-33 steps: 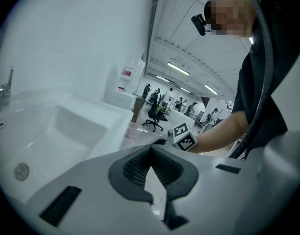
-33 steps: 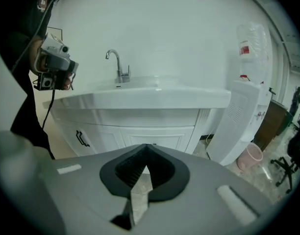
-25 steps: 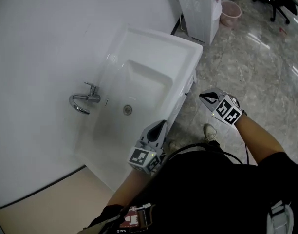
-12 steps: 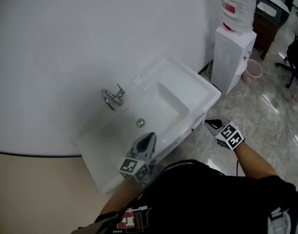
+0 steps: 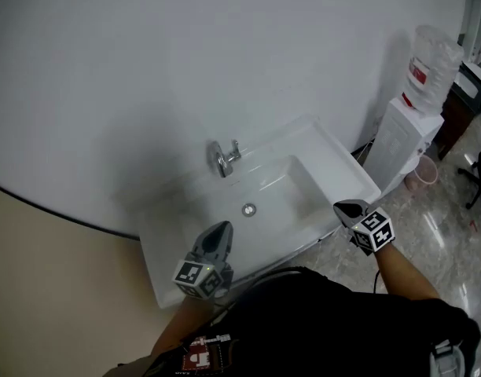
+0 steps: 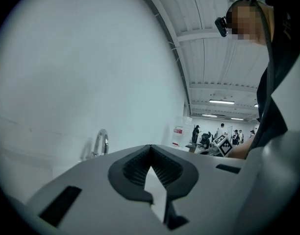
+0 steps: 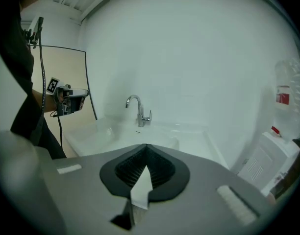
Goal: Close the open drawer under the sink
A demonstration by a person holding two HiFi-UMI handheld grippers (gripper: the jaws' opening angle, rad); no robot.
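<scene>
While the head view looks steeply down, the left tongs (image 5: 219, 228) hang over the near left rim of the sink (image 5: 170, 218) and the right tongs (image 5: 346, 208) sit at its near right corner; the drawer beneath is hidden by the basin and the person's body. Left gripper view: tongs together, empty, faucet (image 6: 101, 142) far left. Right gripper view: tongs together, empty, sink just beyond

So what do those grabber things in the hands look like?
The left gripper and right gripper are grey and pointed, with dark ribbed pads inside. Each carries a cube of black-and-white square markers. The person's top is black.
</scene>
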